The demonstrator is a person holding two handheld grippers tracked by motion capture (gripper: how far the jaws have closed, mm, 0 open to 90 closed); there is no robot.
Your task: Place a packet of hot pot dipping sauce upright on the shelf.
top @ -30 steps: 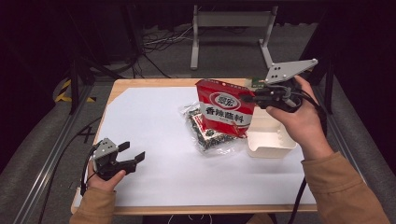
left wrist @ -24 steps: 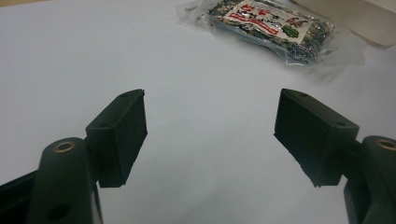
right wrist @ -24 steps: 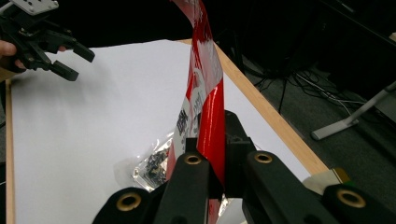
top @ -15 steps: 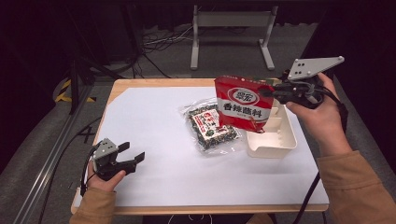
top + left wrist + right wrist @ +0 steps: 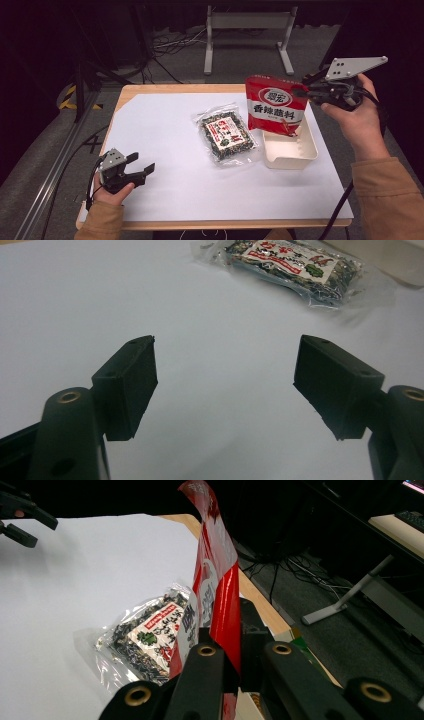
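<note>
A red snack pouch (image 5: pixel 274 105) hangs in the air over the white tray (image 5: pixel 291 150), held by its right edge in my right gripper (image 5: pixel 303 92), which is shut on it. In the right gripper view the red pouch (image 5: pixel 216 580) stands edge-on, pinched between the jaws of my right gripper (image 5: pixel 232 650). A clear packet of dark seaweed (image 5: pixel 226 136) lies flat on the white sheet left of the tray, and the same clear packet (image 5: pixel 295 267) lies beyond the jaws in the left gripper view. My left gripper (image 5: pixel 142 169) rests at the front left, open and with nothing between its fingers (image 5: pixel 132 380).
The white sheet (image 5: pixel 160 135) covers most of the wooden table (image 5: pixel 125 95). Behind the table stand a metal frame (image 5: pixel 247 35) and cables on a dark floor. Bare sheet lies between my left gripper and the seaweed packet.
My right gripper has carried the red pouch rightward, from over the seaweed packet to above the tray. The left gripper has stayed put.
</note>
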